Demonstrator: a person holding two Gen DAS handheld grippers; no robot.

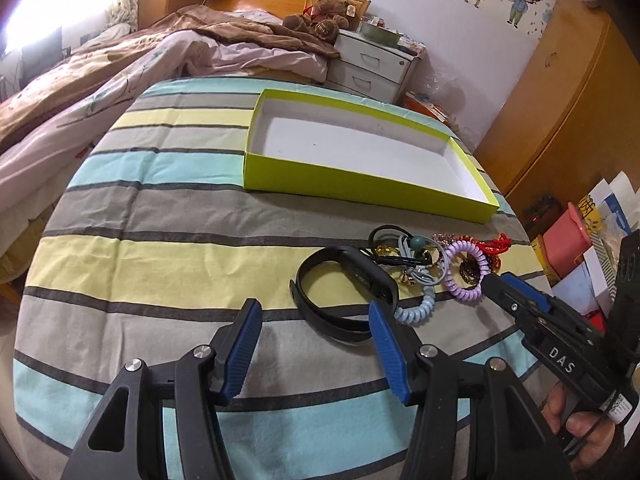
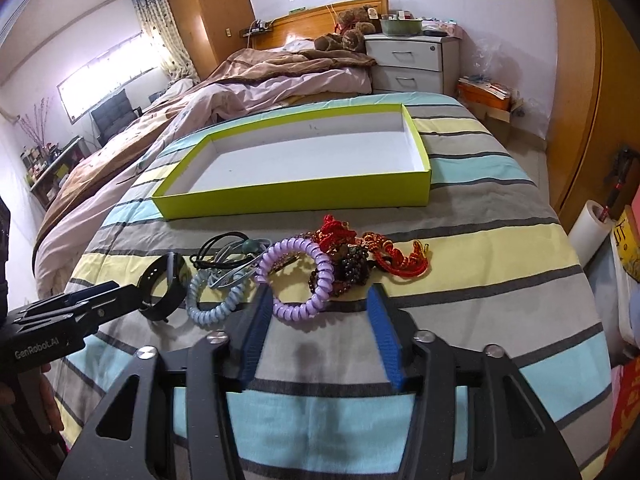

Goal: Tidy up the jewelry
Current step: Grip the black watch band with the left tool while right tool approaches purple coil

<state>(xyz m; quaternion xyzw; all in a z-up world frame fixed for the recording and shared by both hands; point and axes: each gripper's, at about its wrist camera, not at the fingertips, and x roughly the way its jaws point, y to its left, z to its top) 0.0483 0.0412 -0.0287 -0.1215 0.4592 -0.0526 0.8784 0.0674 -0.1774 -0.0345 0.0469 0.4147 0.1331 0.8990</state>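
Evidently the first pick was in hand: with the green box [image 2: 296,196] bare across mid-frame, the right gripper [image 2: 318,300] stood unclenched before the purple coil bracelet [image 2: 296,280], the left gripper [image 1: 314,316] unclenched by the black wristband [image 1: 344,292]; next, closing on one.

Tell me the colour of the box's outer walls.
Lime green outside, white inside; the box shows best in the right wrist view.

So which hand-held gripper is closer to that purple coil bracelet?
The right hand-held gripper: the purple coil bracelet lies just ahead of its open fingers. The left hand-held gripper sits further left, by the black wristband.
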